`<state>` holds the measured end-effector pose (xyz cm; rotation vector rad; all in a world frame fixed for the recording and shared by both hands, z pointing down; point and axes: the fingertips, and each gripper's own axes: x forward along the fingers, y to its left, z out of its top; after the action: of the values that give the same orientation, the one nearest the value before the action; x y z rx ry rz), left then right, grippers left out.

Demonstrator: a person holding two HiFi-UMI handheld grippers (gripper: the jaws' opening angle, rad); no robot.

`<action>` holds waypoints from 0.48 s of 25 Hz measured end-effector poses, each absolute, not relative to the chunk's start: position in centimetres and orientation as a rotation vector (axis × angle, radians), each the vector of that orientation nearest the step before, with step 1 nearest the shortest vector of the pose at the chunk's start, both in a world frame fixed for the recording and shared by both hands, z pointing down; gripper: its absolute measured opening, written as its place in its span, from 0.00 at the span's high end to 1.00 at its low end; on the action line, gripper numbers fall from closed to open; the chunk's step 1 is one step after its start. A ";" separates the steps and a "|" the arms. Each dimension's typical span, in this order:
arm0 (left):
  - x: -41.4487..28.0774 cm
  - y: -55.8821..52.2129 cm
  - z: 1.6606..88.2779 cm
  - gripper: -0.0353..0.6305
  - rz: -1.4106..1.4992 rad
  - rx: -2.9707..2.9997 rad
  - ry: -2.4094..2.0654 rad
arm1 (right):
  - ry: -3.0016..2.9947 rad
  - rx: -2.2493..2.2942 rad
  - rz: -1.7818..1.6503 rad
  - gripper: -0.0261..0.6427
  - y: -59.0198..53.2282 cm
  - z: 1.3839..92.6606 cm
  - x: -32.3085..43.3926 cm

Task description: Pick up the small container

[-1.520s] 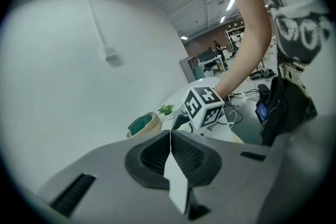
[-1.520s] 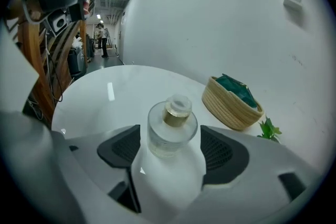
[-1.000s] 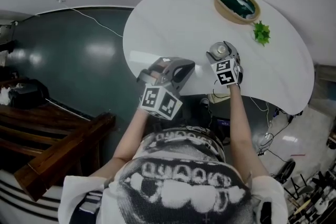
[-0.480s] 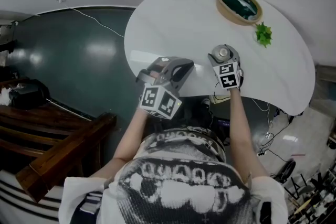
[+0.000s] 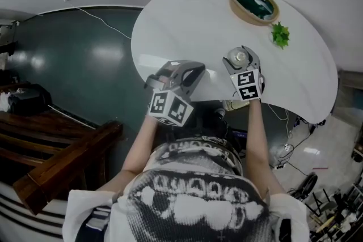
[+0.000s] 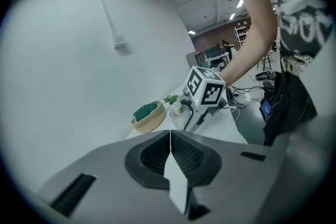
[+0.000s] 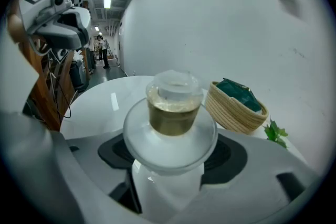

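Observation:
The small container (image 7: 174, 107) is a clear lidded jar with brownish contents. It sits upright between the jaws of my right gripper (image 7: 171, 157), whose pads press its wide lower body; the jaws have just been closing on it. In the head view the container (image 5: 238, 56) is held by the right gripper (image 5: 240, 60) just above the white table (image 5: 187, 25), near its front edge. My left gripper (image 5: 189, 69) hovers shut and empty at the table's near edge, left of the jar. In the left gripper view the left gripper (image 6: 170, 136) has its jaws together, and the right gripper's marker cube (image 6: 205, 89) shows ahead.
A woven basket (image 5: 243, 12) with a green packet in it stands at the table's far side, with a small green plant sprig (image 5: 279, 34) to its right. The basket (image 7: 231, 113) lies right of the jar. Dark floor and wooden furniture (image 5: 62, 167) lie to the left.
My right gripper has risen a little with the container held between its jaws. The left gripper has stayed where it was.

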<state>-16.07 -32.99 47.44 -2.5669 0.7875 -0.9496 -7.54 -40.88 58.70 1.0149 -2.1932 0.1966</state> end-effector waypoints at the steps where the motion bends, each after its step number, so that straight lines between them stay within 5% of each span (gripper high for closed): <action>1: -15.8 -32.9 47.4 0.94 -0.948 -2.568 0.786 | -2.201 1.012 0.185 0.45 -40.6 58.1 -7.4; 12: -12.6 -30.5 46.9 0.94 -0.949 -2.569 0.767 | -2.256 1.028 0.087 0.45 -35.9 51.2 -3.8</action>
<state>-12.58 -30.47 46.86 -2.5693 0.7671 -0.9492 -3.80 -35.93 51.23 1.0275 -2.2556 0.0872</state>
